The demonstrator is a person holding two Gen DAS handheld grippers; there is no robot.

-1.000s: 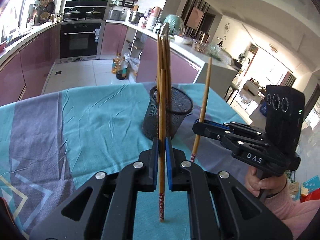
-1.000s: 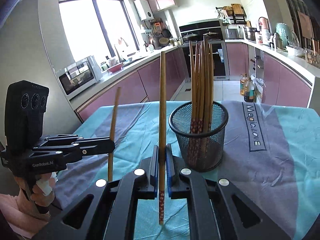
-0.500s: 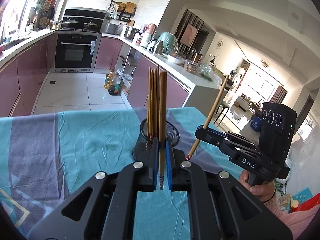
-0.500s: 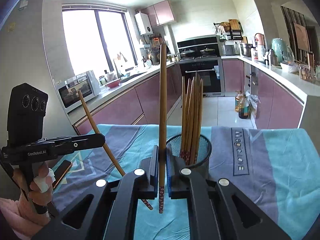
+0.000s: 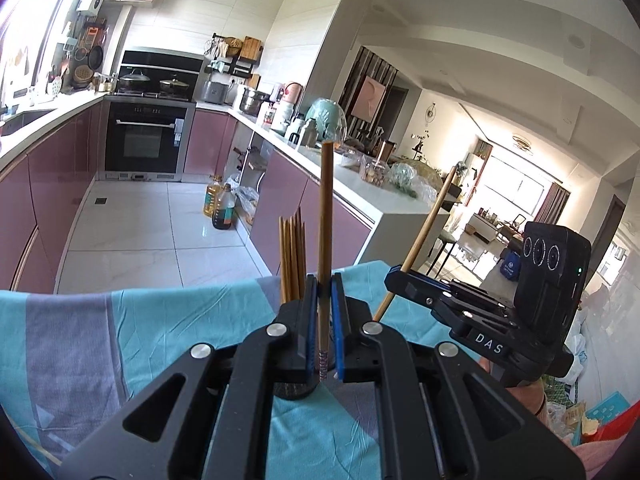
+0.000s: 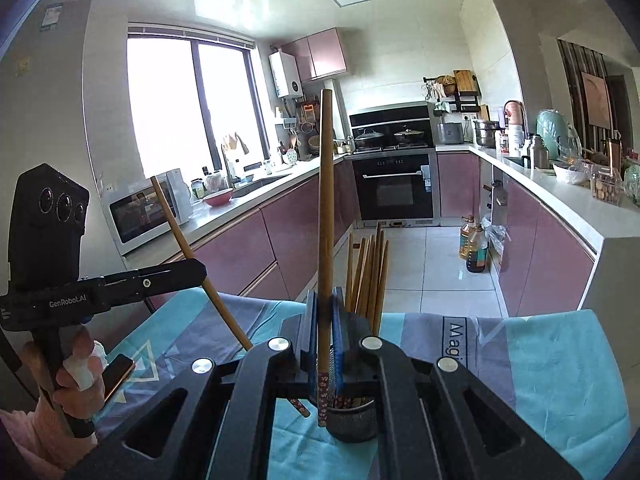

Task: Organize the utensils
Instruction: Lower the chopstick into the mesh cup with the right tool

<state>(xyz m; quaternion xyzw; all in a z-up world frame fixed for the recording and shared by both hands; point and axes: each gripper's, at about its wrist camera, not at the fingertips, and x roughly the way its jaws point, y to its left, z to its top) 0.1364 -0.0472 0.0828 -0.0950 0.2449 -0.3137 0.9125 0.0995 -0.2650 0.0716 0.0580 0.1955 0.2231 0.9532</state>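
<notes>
1. The left claw (image 5: 323,322) is pressed together on one wooden chopstick (image 5: 325,240), which stands upright between its blue pads.
2. The right claw (image 6: 325,330) pinches a second chopstick (image 6: 325,216), also upright, with its patterned tip hanging below the pads.
3. The black mesh cup (image 6: 352,420) stands on the desk just behind both claws and is mostly hidden by them.
4. A bundle of chopsticks (image 6: 370,276) stands inside the cup, leaning a little.
5. The desk carries a teal and grey cloth (image 6: 560,368).
6. In the right wrist view, a phone (image 6: 118,374) lies on the cloth near the person's left hand (image 6: 74,376).
</notes>
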